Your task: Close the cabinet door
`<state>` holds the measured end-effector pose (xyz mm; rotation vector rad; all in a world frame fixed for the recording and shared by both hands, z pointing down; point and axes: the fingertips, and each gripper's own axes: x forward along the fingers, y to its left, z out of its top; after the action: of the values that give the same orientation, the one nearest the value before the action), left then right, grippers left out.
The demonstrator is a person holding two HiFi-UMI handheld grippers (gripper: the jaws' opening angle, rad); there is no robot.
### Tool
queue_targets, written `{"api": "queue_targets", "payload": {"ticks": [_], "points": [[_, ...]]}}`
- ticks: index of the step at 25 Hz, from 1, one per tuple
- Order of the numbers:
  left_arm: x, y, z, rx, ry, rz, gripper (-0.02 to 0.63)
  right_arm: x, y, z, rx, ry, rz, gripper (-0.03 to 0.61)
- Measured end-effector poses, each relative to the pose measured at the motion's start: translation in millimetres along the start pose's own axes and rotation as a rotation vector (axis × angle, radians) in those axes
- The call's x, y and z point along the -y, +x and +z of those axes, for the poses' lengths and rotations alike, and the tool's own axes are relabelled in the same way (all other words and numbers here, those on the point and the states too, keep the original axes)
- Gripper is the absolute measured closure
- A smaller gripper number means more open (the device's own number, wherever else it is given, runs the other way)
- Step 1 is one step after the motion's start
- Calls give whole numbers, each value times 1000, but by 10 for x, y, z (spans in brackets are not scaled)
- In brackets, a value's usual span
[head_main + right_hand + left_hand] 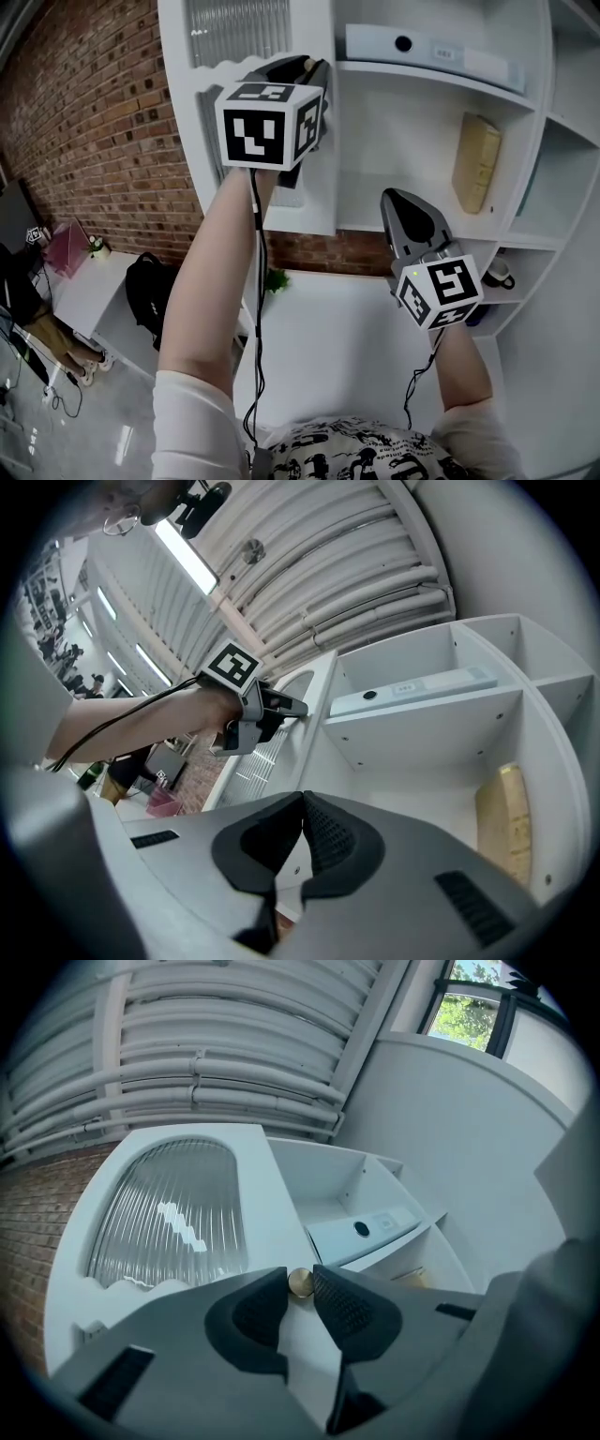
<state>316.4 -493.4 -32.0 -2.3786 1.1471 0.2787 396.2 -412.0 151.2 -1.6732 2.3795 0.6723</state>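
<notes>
Lining room, brick wall point(94, 122), wht cabinet point(375, 141)

The cabinet door point(264, 1206) is white, with a tall ribbed glass pane point(173, 1208) that has a rounded top and a wavy lower edge. A small round brass knob point(300, 1282) sits on its white frame near the free edge. The door stands swung open, out from the left side of the white cabinet point(403, 141), whose shelves are uncovered.

Grey left tongs point(300, 1286), white sleeves point(192, 424)
</notes>
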Motion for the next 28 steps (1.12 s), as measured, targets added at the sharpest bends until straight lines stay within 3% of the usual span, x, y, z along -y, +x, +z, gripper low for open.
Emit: {"api": "queue_targets", "payload": {"ticks": [14,19,24,28], "points": [[-38,122,-32,-16,-7,53,511,77,-67,-69,-43,15,-39,563],[2,-21,-28,40,-6,64,510,-12,-166,-132,-60,-1,-49,563],[51,-273,-111,45,-15,61,497,-128,-324,-285,-91,1,-47,563],[50,-566,-202,57,-22,78,576,-297,-420,-383,-104,6,-37,563]]}}
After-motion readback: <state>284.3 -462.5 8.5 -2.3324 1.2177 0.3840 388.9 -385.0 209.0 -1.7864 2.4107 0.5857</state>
